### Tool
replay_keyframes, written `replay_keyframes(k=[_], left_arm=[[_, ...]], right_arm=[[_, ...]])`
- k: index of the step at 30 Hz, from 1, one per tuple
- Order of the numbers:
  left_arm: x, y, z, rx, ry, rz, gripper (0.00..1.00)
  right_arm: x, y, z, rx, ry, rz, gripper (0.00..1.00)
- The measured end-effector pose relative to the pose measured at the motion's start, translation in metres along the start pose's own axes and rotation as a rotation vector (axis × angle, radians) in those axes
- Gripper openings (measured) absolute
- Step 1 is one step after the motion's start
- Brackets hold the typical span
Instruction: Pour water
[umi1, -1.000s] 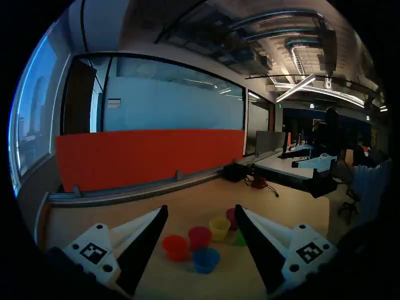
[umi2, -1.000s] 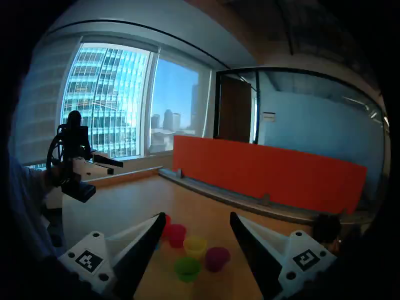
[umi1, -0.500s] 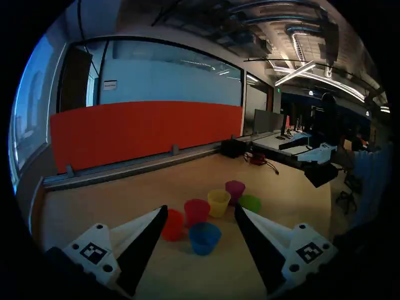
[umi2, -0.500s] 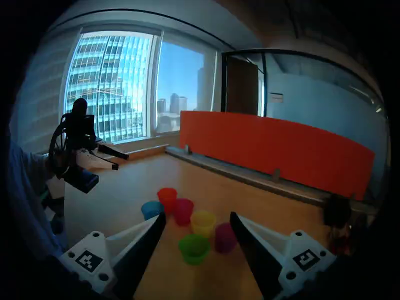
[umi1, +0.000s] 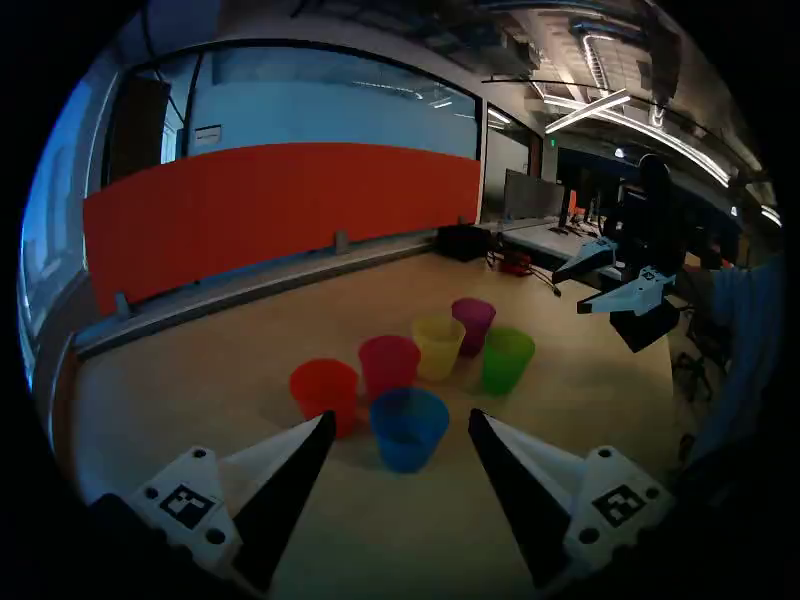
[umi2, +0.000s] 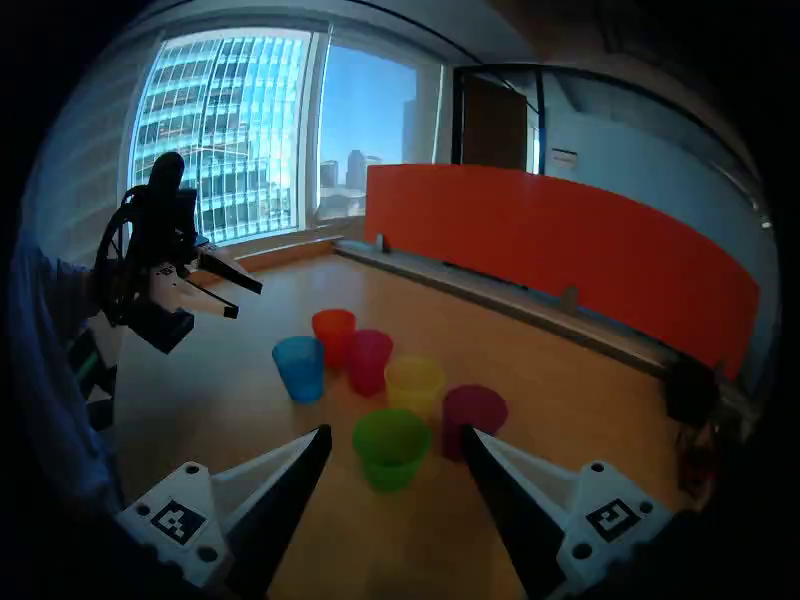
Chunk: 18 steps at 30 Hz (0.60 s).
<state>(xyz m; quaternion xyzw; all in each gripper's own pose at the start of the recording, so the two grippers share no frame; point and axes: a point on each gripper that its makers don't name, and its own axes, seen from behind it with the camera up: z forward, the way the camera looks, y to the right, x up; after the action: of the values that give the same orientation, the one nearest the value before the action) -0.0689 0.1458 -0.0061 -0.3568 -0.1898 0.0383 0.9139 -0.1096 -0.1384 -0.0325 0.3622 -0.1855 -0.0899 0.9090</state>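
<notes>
On the table (umi1: 200, 390), six coloured cups (umi1: 438, 345) stand clustered

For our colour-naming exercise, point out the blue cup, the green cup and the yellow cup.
blue cup (umi1: 408, 442): left gripper view, front wall.
green cup (umi2: 390, 462): right gripper view, front wall.
yellow cup (umi1: 438, 355): left gripper view, front wall.

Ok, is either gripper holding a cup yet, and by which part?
Nothing is held. The left gripper and right gripper are both open, with nothing between their fingers. The blue cup and green cup stand free on the table.
</notes>
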Motion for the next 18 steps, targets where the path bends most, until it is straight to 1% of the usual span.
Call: replay_keyframes(k=[7, 12, 18], left_arm=[[-0.027, 0.000, 0.019, 0.000, -0.070, 0.013, 0.99], [-0.039, 0.002, 0.029, -0.011, -0.105, 0.019, 0.99], [-0.052, 0.000, 0.042, -0.018, -0.148, 0.012, 1.00]], right_arm=[[-0.023, 0.001, 0.017, 0.013, -0.042, 0.002, 0.99], [-0.036, 0.000, 0.028, 0.024, -0.071, -0.006, 0.99], [-0.050, -0.002, 0.044, 0.038, -0.103, 0.005, 0.99]])
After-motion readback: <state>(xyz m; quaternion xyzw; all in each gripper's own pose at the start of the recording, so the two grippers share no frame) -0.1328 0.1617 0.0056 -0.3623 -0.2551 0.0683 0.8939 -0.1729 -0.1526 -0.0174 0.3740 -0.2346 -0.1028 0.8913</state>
